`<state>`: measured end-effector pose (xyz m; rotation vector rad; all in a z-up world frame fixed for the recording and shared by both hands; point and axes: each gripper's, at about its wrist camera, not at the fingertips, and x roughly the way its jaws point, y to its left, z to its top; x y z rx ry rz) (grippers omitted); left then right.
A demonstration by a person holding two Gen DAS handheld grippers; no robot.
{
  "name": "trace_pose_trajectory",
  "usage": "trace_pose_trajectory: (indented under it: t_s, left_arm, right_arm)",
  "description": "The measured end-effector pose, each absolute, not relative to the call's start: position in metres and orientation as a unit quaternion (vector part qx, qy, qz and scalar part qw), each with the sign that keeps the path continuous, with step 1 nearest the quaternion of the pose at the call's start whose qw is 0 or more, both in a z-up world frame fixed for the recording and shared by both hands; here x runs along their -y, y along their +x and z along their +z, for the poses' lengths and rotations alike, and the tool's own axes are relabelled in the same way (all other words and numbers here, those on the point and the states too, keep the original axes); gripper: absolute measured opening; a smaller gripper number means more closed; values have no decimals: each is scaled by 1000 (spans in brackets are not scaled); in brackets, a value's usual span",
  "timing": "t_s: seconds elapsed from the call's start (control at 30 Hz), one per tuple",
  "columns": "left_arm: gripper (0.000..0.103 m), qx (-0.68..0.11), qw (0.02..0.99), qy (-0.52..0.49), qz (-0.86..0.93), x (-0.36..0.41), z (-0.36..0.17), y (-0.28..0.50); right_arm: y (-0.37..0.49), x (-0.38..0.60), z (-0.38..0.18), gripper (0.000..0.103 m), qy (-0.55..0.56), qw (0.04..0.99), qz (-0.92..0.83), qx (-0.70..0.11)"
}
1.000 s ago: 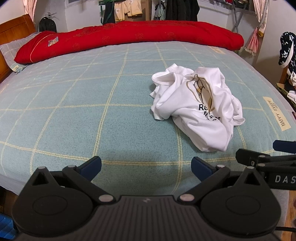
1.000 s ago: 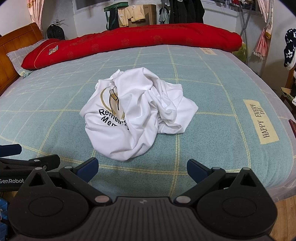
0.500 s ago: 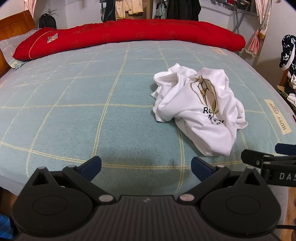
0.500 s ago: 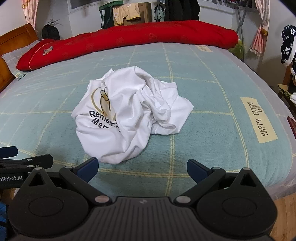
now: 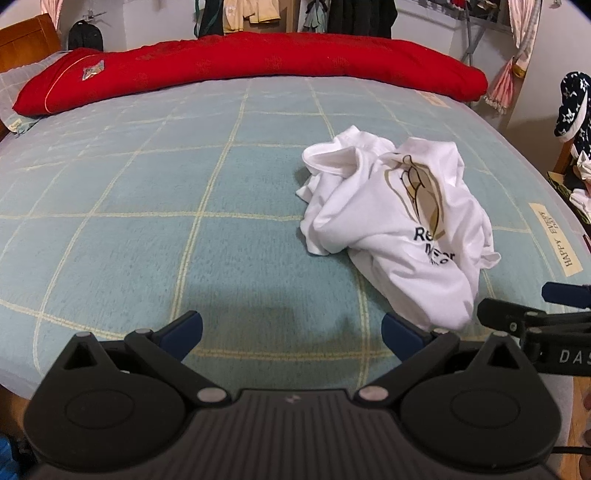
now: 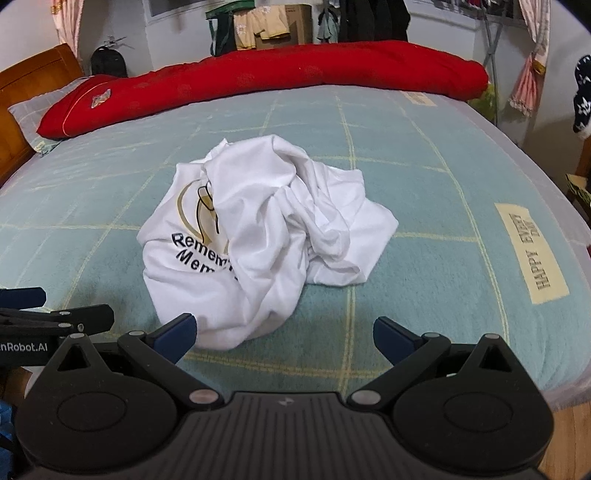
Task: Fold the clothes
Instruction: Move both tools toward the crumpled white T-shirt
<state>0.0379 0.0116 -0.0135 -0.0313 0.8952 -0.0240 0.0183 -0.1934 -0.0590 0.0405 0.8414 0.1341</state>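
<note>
A crumpled white T-shirt (image 5: 402,221) with a gold emblem and dark lettering lies in a heap on the blue-green checked bed cover (image 5: 147,206). In the right wrist view the same T-shirt (image 6: 266,229) sits straight ahead, its near edge reaching my right gripper's left fingertip. My right gripper (image 6: 284,332) is open and holds nothing. My left gripper (image 5: 291,328) is open too, over bare cover to the left of the shirt, its right fingertip close to the shirt's near edge. Each gripper shows at the edge of the other's view.
A long red quilt (image 5: 258,62) lies along the far side of the bed, with a wooden headboard (image 6: 33,77) at the left. Hanging clothes (image 6: 266,26) line the back wall. A yellow label (image 6: 532,251) marks the cover near the right edge.
Both grippers have moved forward toward the shirt, which now looks larger and nearer in both views. The shirt itself has not moved. Both grippers stay open.
</note>
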Motion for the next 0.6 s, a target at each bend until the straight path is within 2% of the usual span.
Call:
trace_pose_trajectory:
  t_s: [0.6]
  left_arm:
    - [102,-434,901,5,-22,-11,-8,86]
  right_arm:
    - [88,192,-70,103,-40,911,49,-408]
